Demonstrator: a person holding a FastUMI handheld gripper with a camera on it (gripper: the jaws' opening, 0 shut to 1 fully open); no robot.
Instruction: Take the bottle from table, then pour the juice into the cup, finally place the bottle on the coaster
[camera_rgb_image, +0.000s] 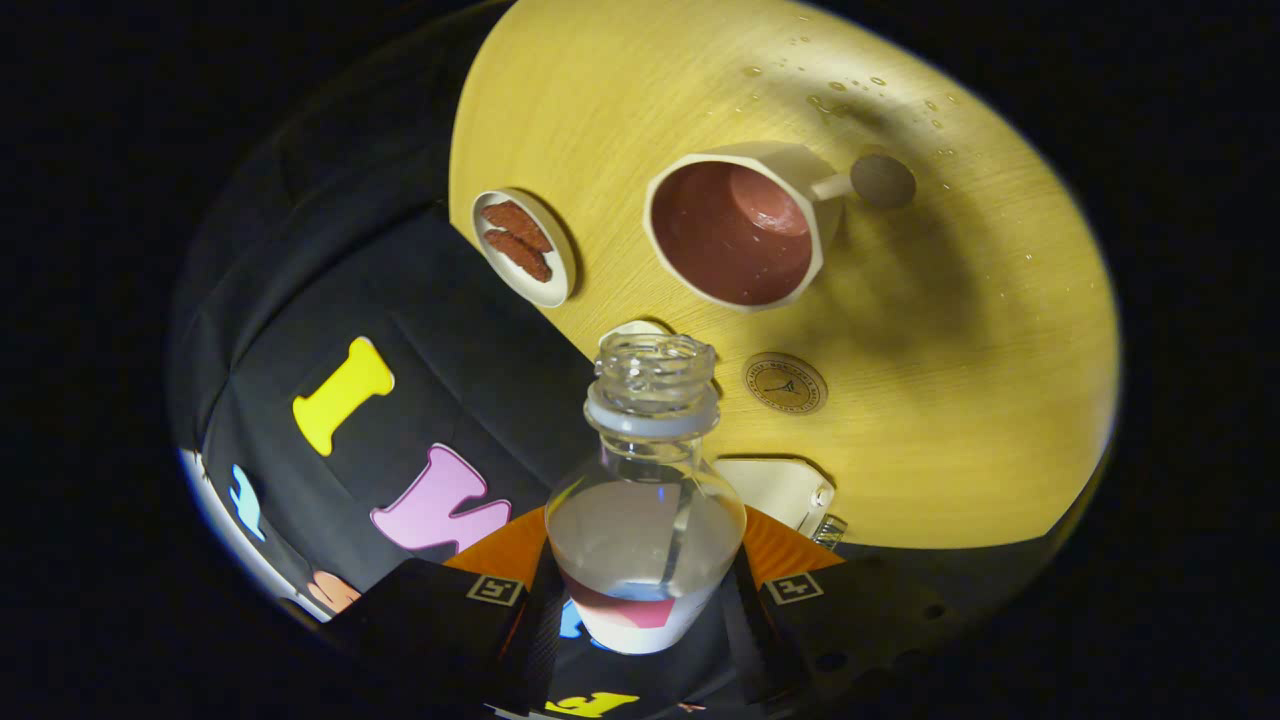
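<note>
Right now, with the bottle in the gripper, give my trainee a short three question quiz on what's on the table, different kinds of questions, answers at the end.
1. True or false: the bottle held between the gripper fingers has its cap on.
2. Multiple choice: what lies on the table between the bottle neck and the cup? A) a spoon B) a round coaster C) a folded napkin
3. Fill in: the small dish beside the cup holds two ______ pieces of food.

Key
1. False: the threaded mouth is open and clear liquid shows inside.
2. B.
3. Reddish-brown.
</note>
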